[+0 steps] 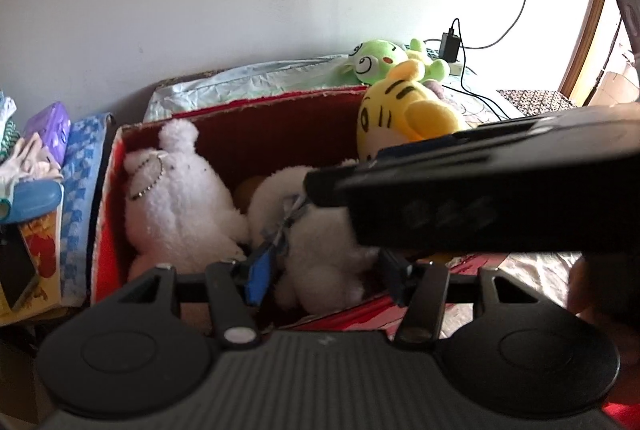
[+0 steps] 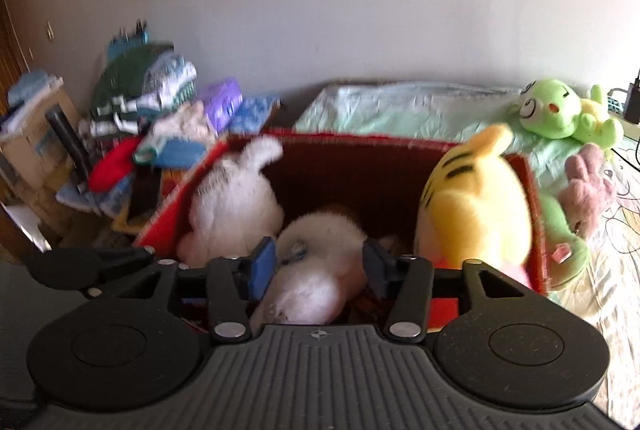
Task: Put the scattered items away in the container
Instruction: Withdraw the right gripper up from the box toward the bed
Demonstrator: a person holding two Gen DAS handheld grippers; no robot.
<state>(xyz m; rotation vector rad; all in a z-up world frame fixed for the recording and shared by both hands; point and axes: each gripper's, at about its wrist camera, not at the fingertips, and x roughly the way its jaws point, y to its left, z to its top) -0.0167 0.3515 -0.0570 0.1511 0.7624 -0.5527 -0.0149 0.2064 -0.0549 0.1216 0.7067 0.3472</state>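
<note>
Both grippers hang over the red cardboard box (image 1: 240, 117), pointing down into it. Left gripper (image 1: 324, 270): jaws apart, a white plush (image 1: 320, 242) lies between them, and whether the pads actually press on it cannot be told from this view. Right gripper (image 2: 318, 266): jaws apart around the same white plush (image 2: 320, 262), the blue pad on the left finger sits just beside its fur with no clear squeeze visible, so it reads as open. In the left wrist view the right gripper's body crosses the frame from the right, with its tip at the plush's blue-and-white ribbon (image 1: 280, 230). Box contents: a white teddy bear (image 1: 180, 189) with a bead chain, upright against the left wall, the white plush in the middle, something brown behind it, too hidden to name. The yellow tiger plush (image 2: 476, 205) leans on the box's right wall, mostly inside. Still outside on the bed (image 2: 600, 270): a green plush (image 2: 556, 113) near the wall, and a pink plush (image 2: 588, 185) lying on another green plush piece just right of the box. Left of the box is a pile of folded clothes (image 2: 152, 97) and a purple pack (image 2: 222, 105). A charger (image 1: 450, 45) with its cable sits at the far right by the wall. The right wrist view has motion blur.
</note>
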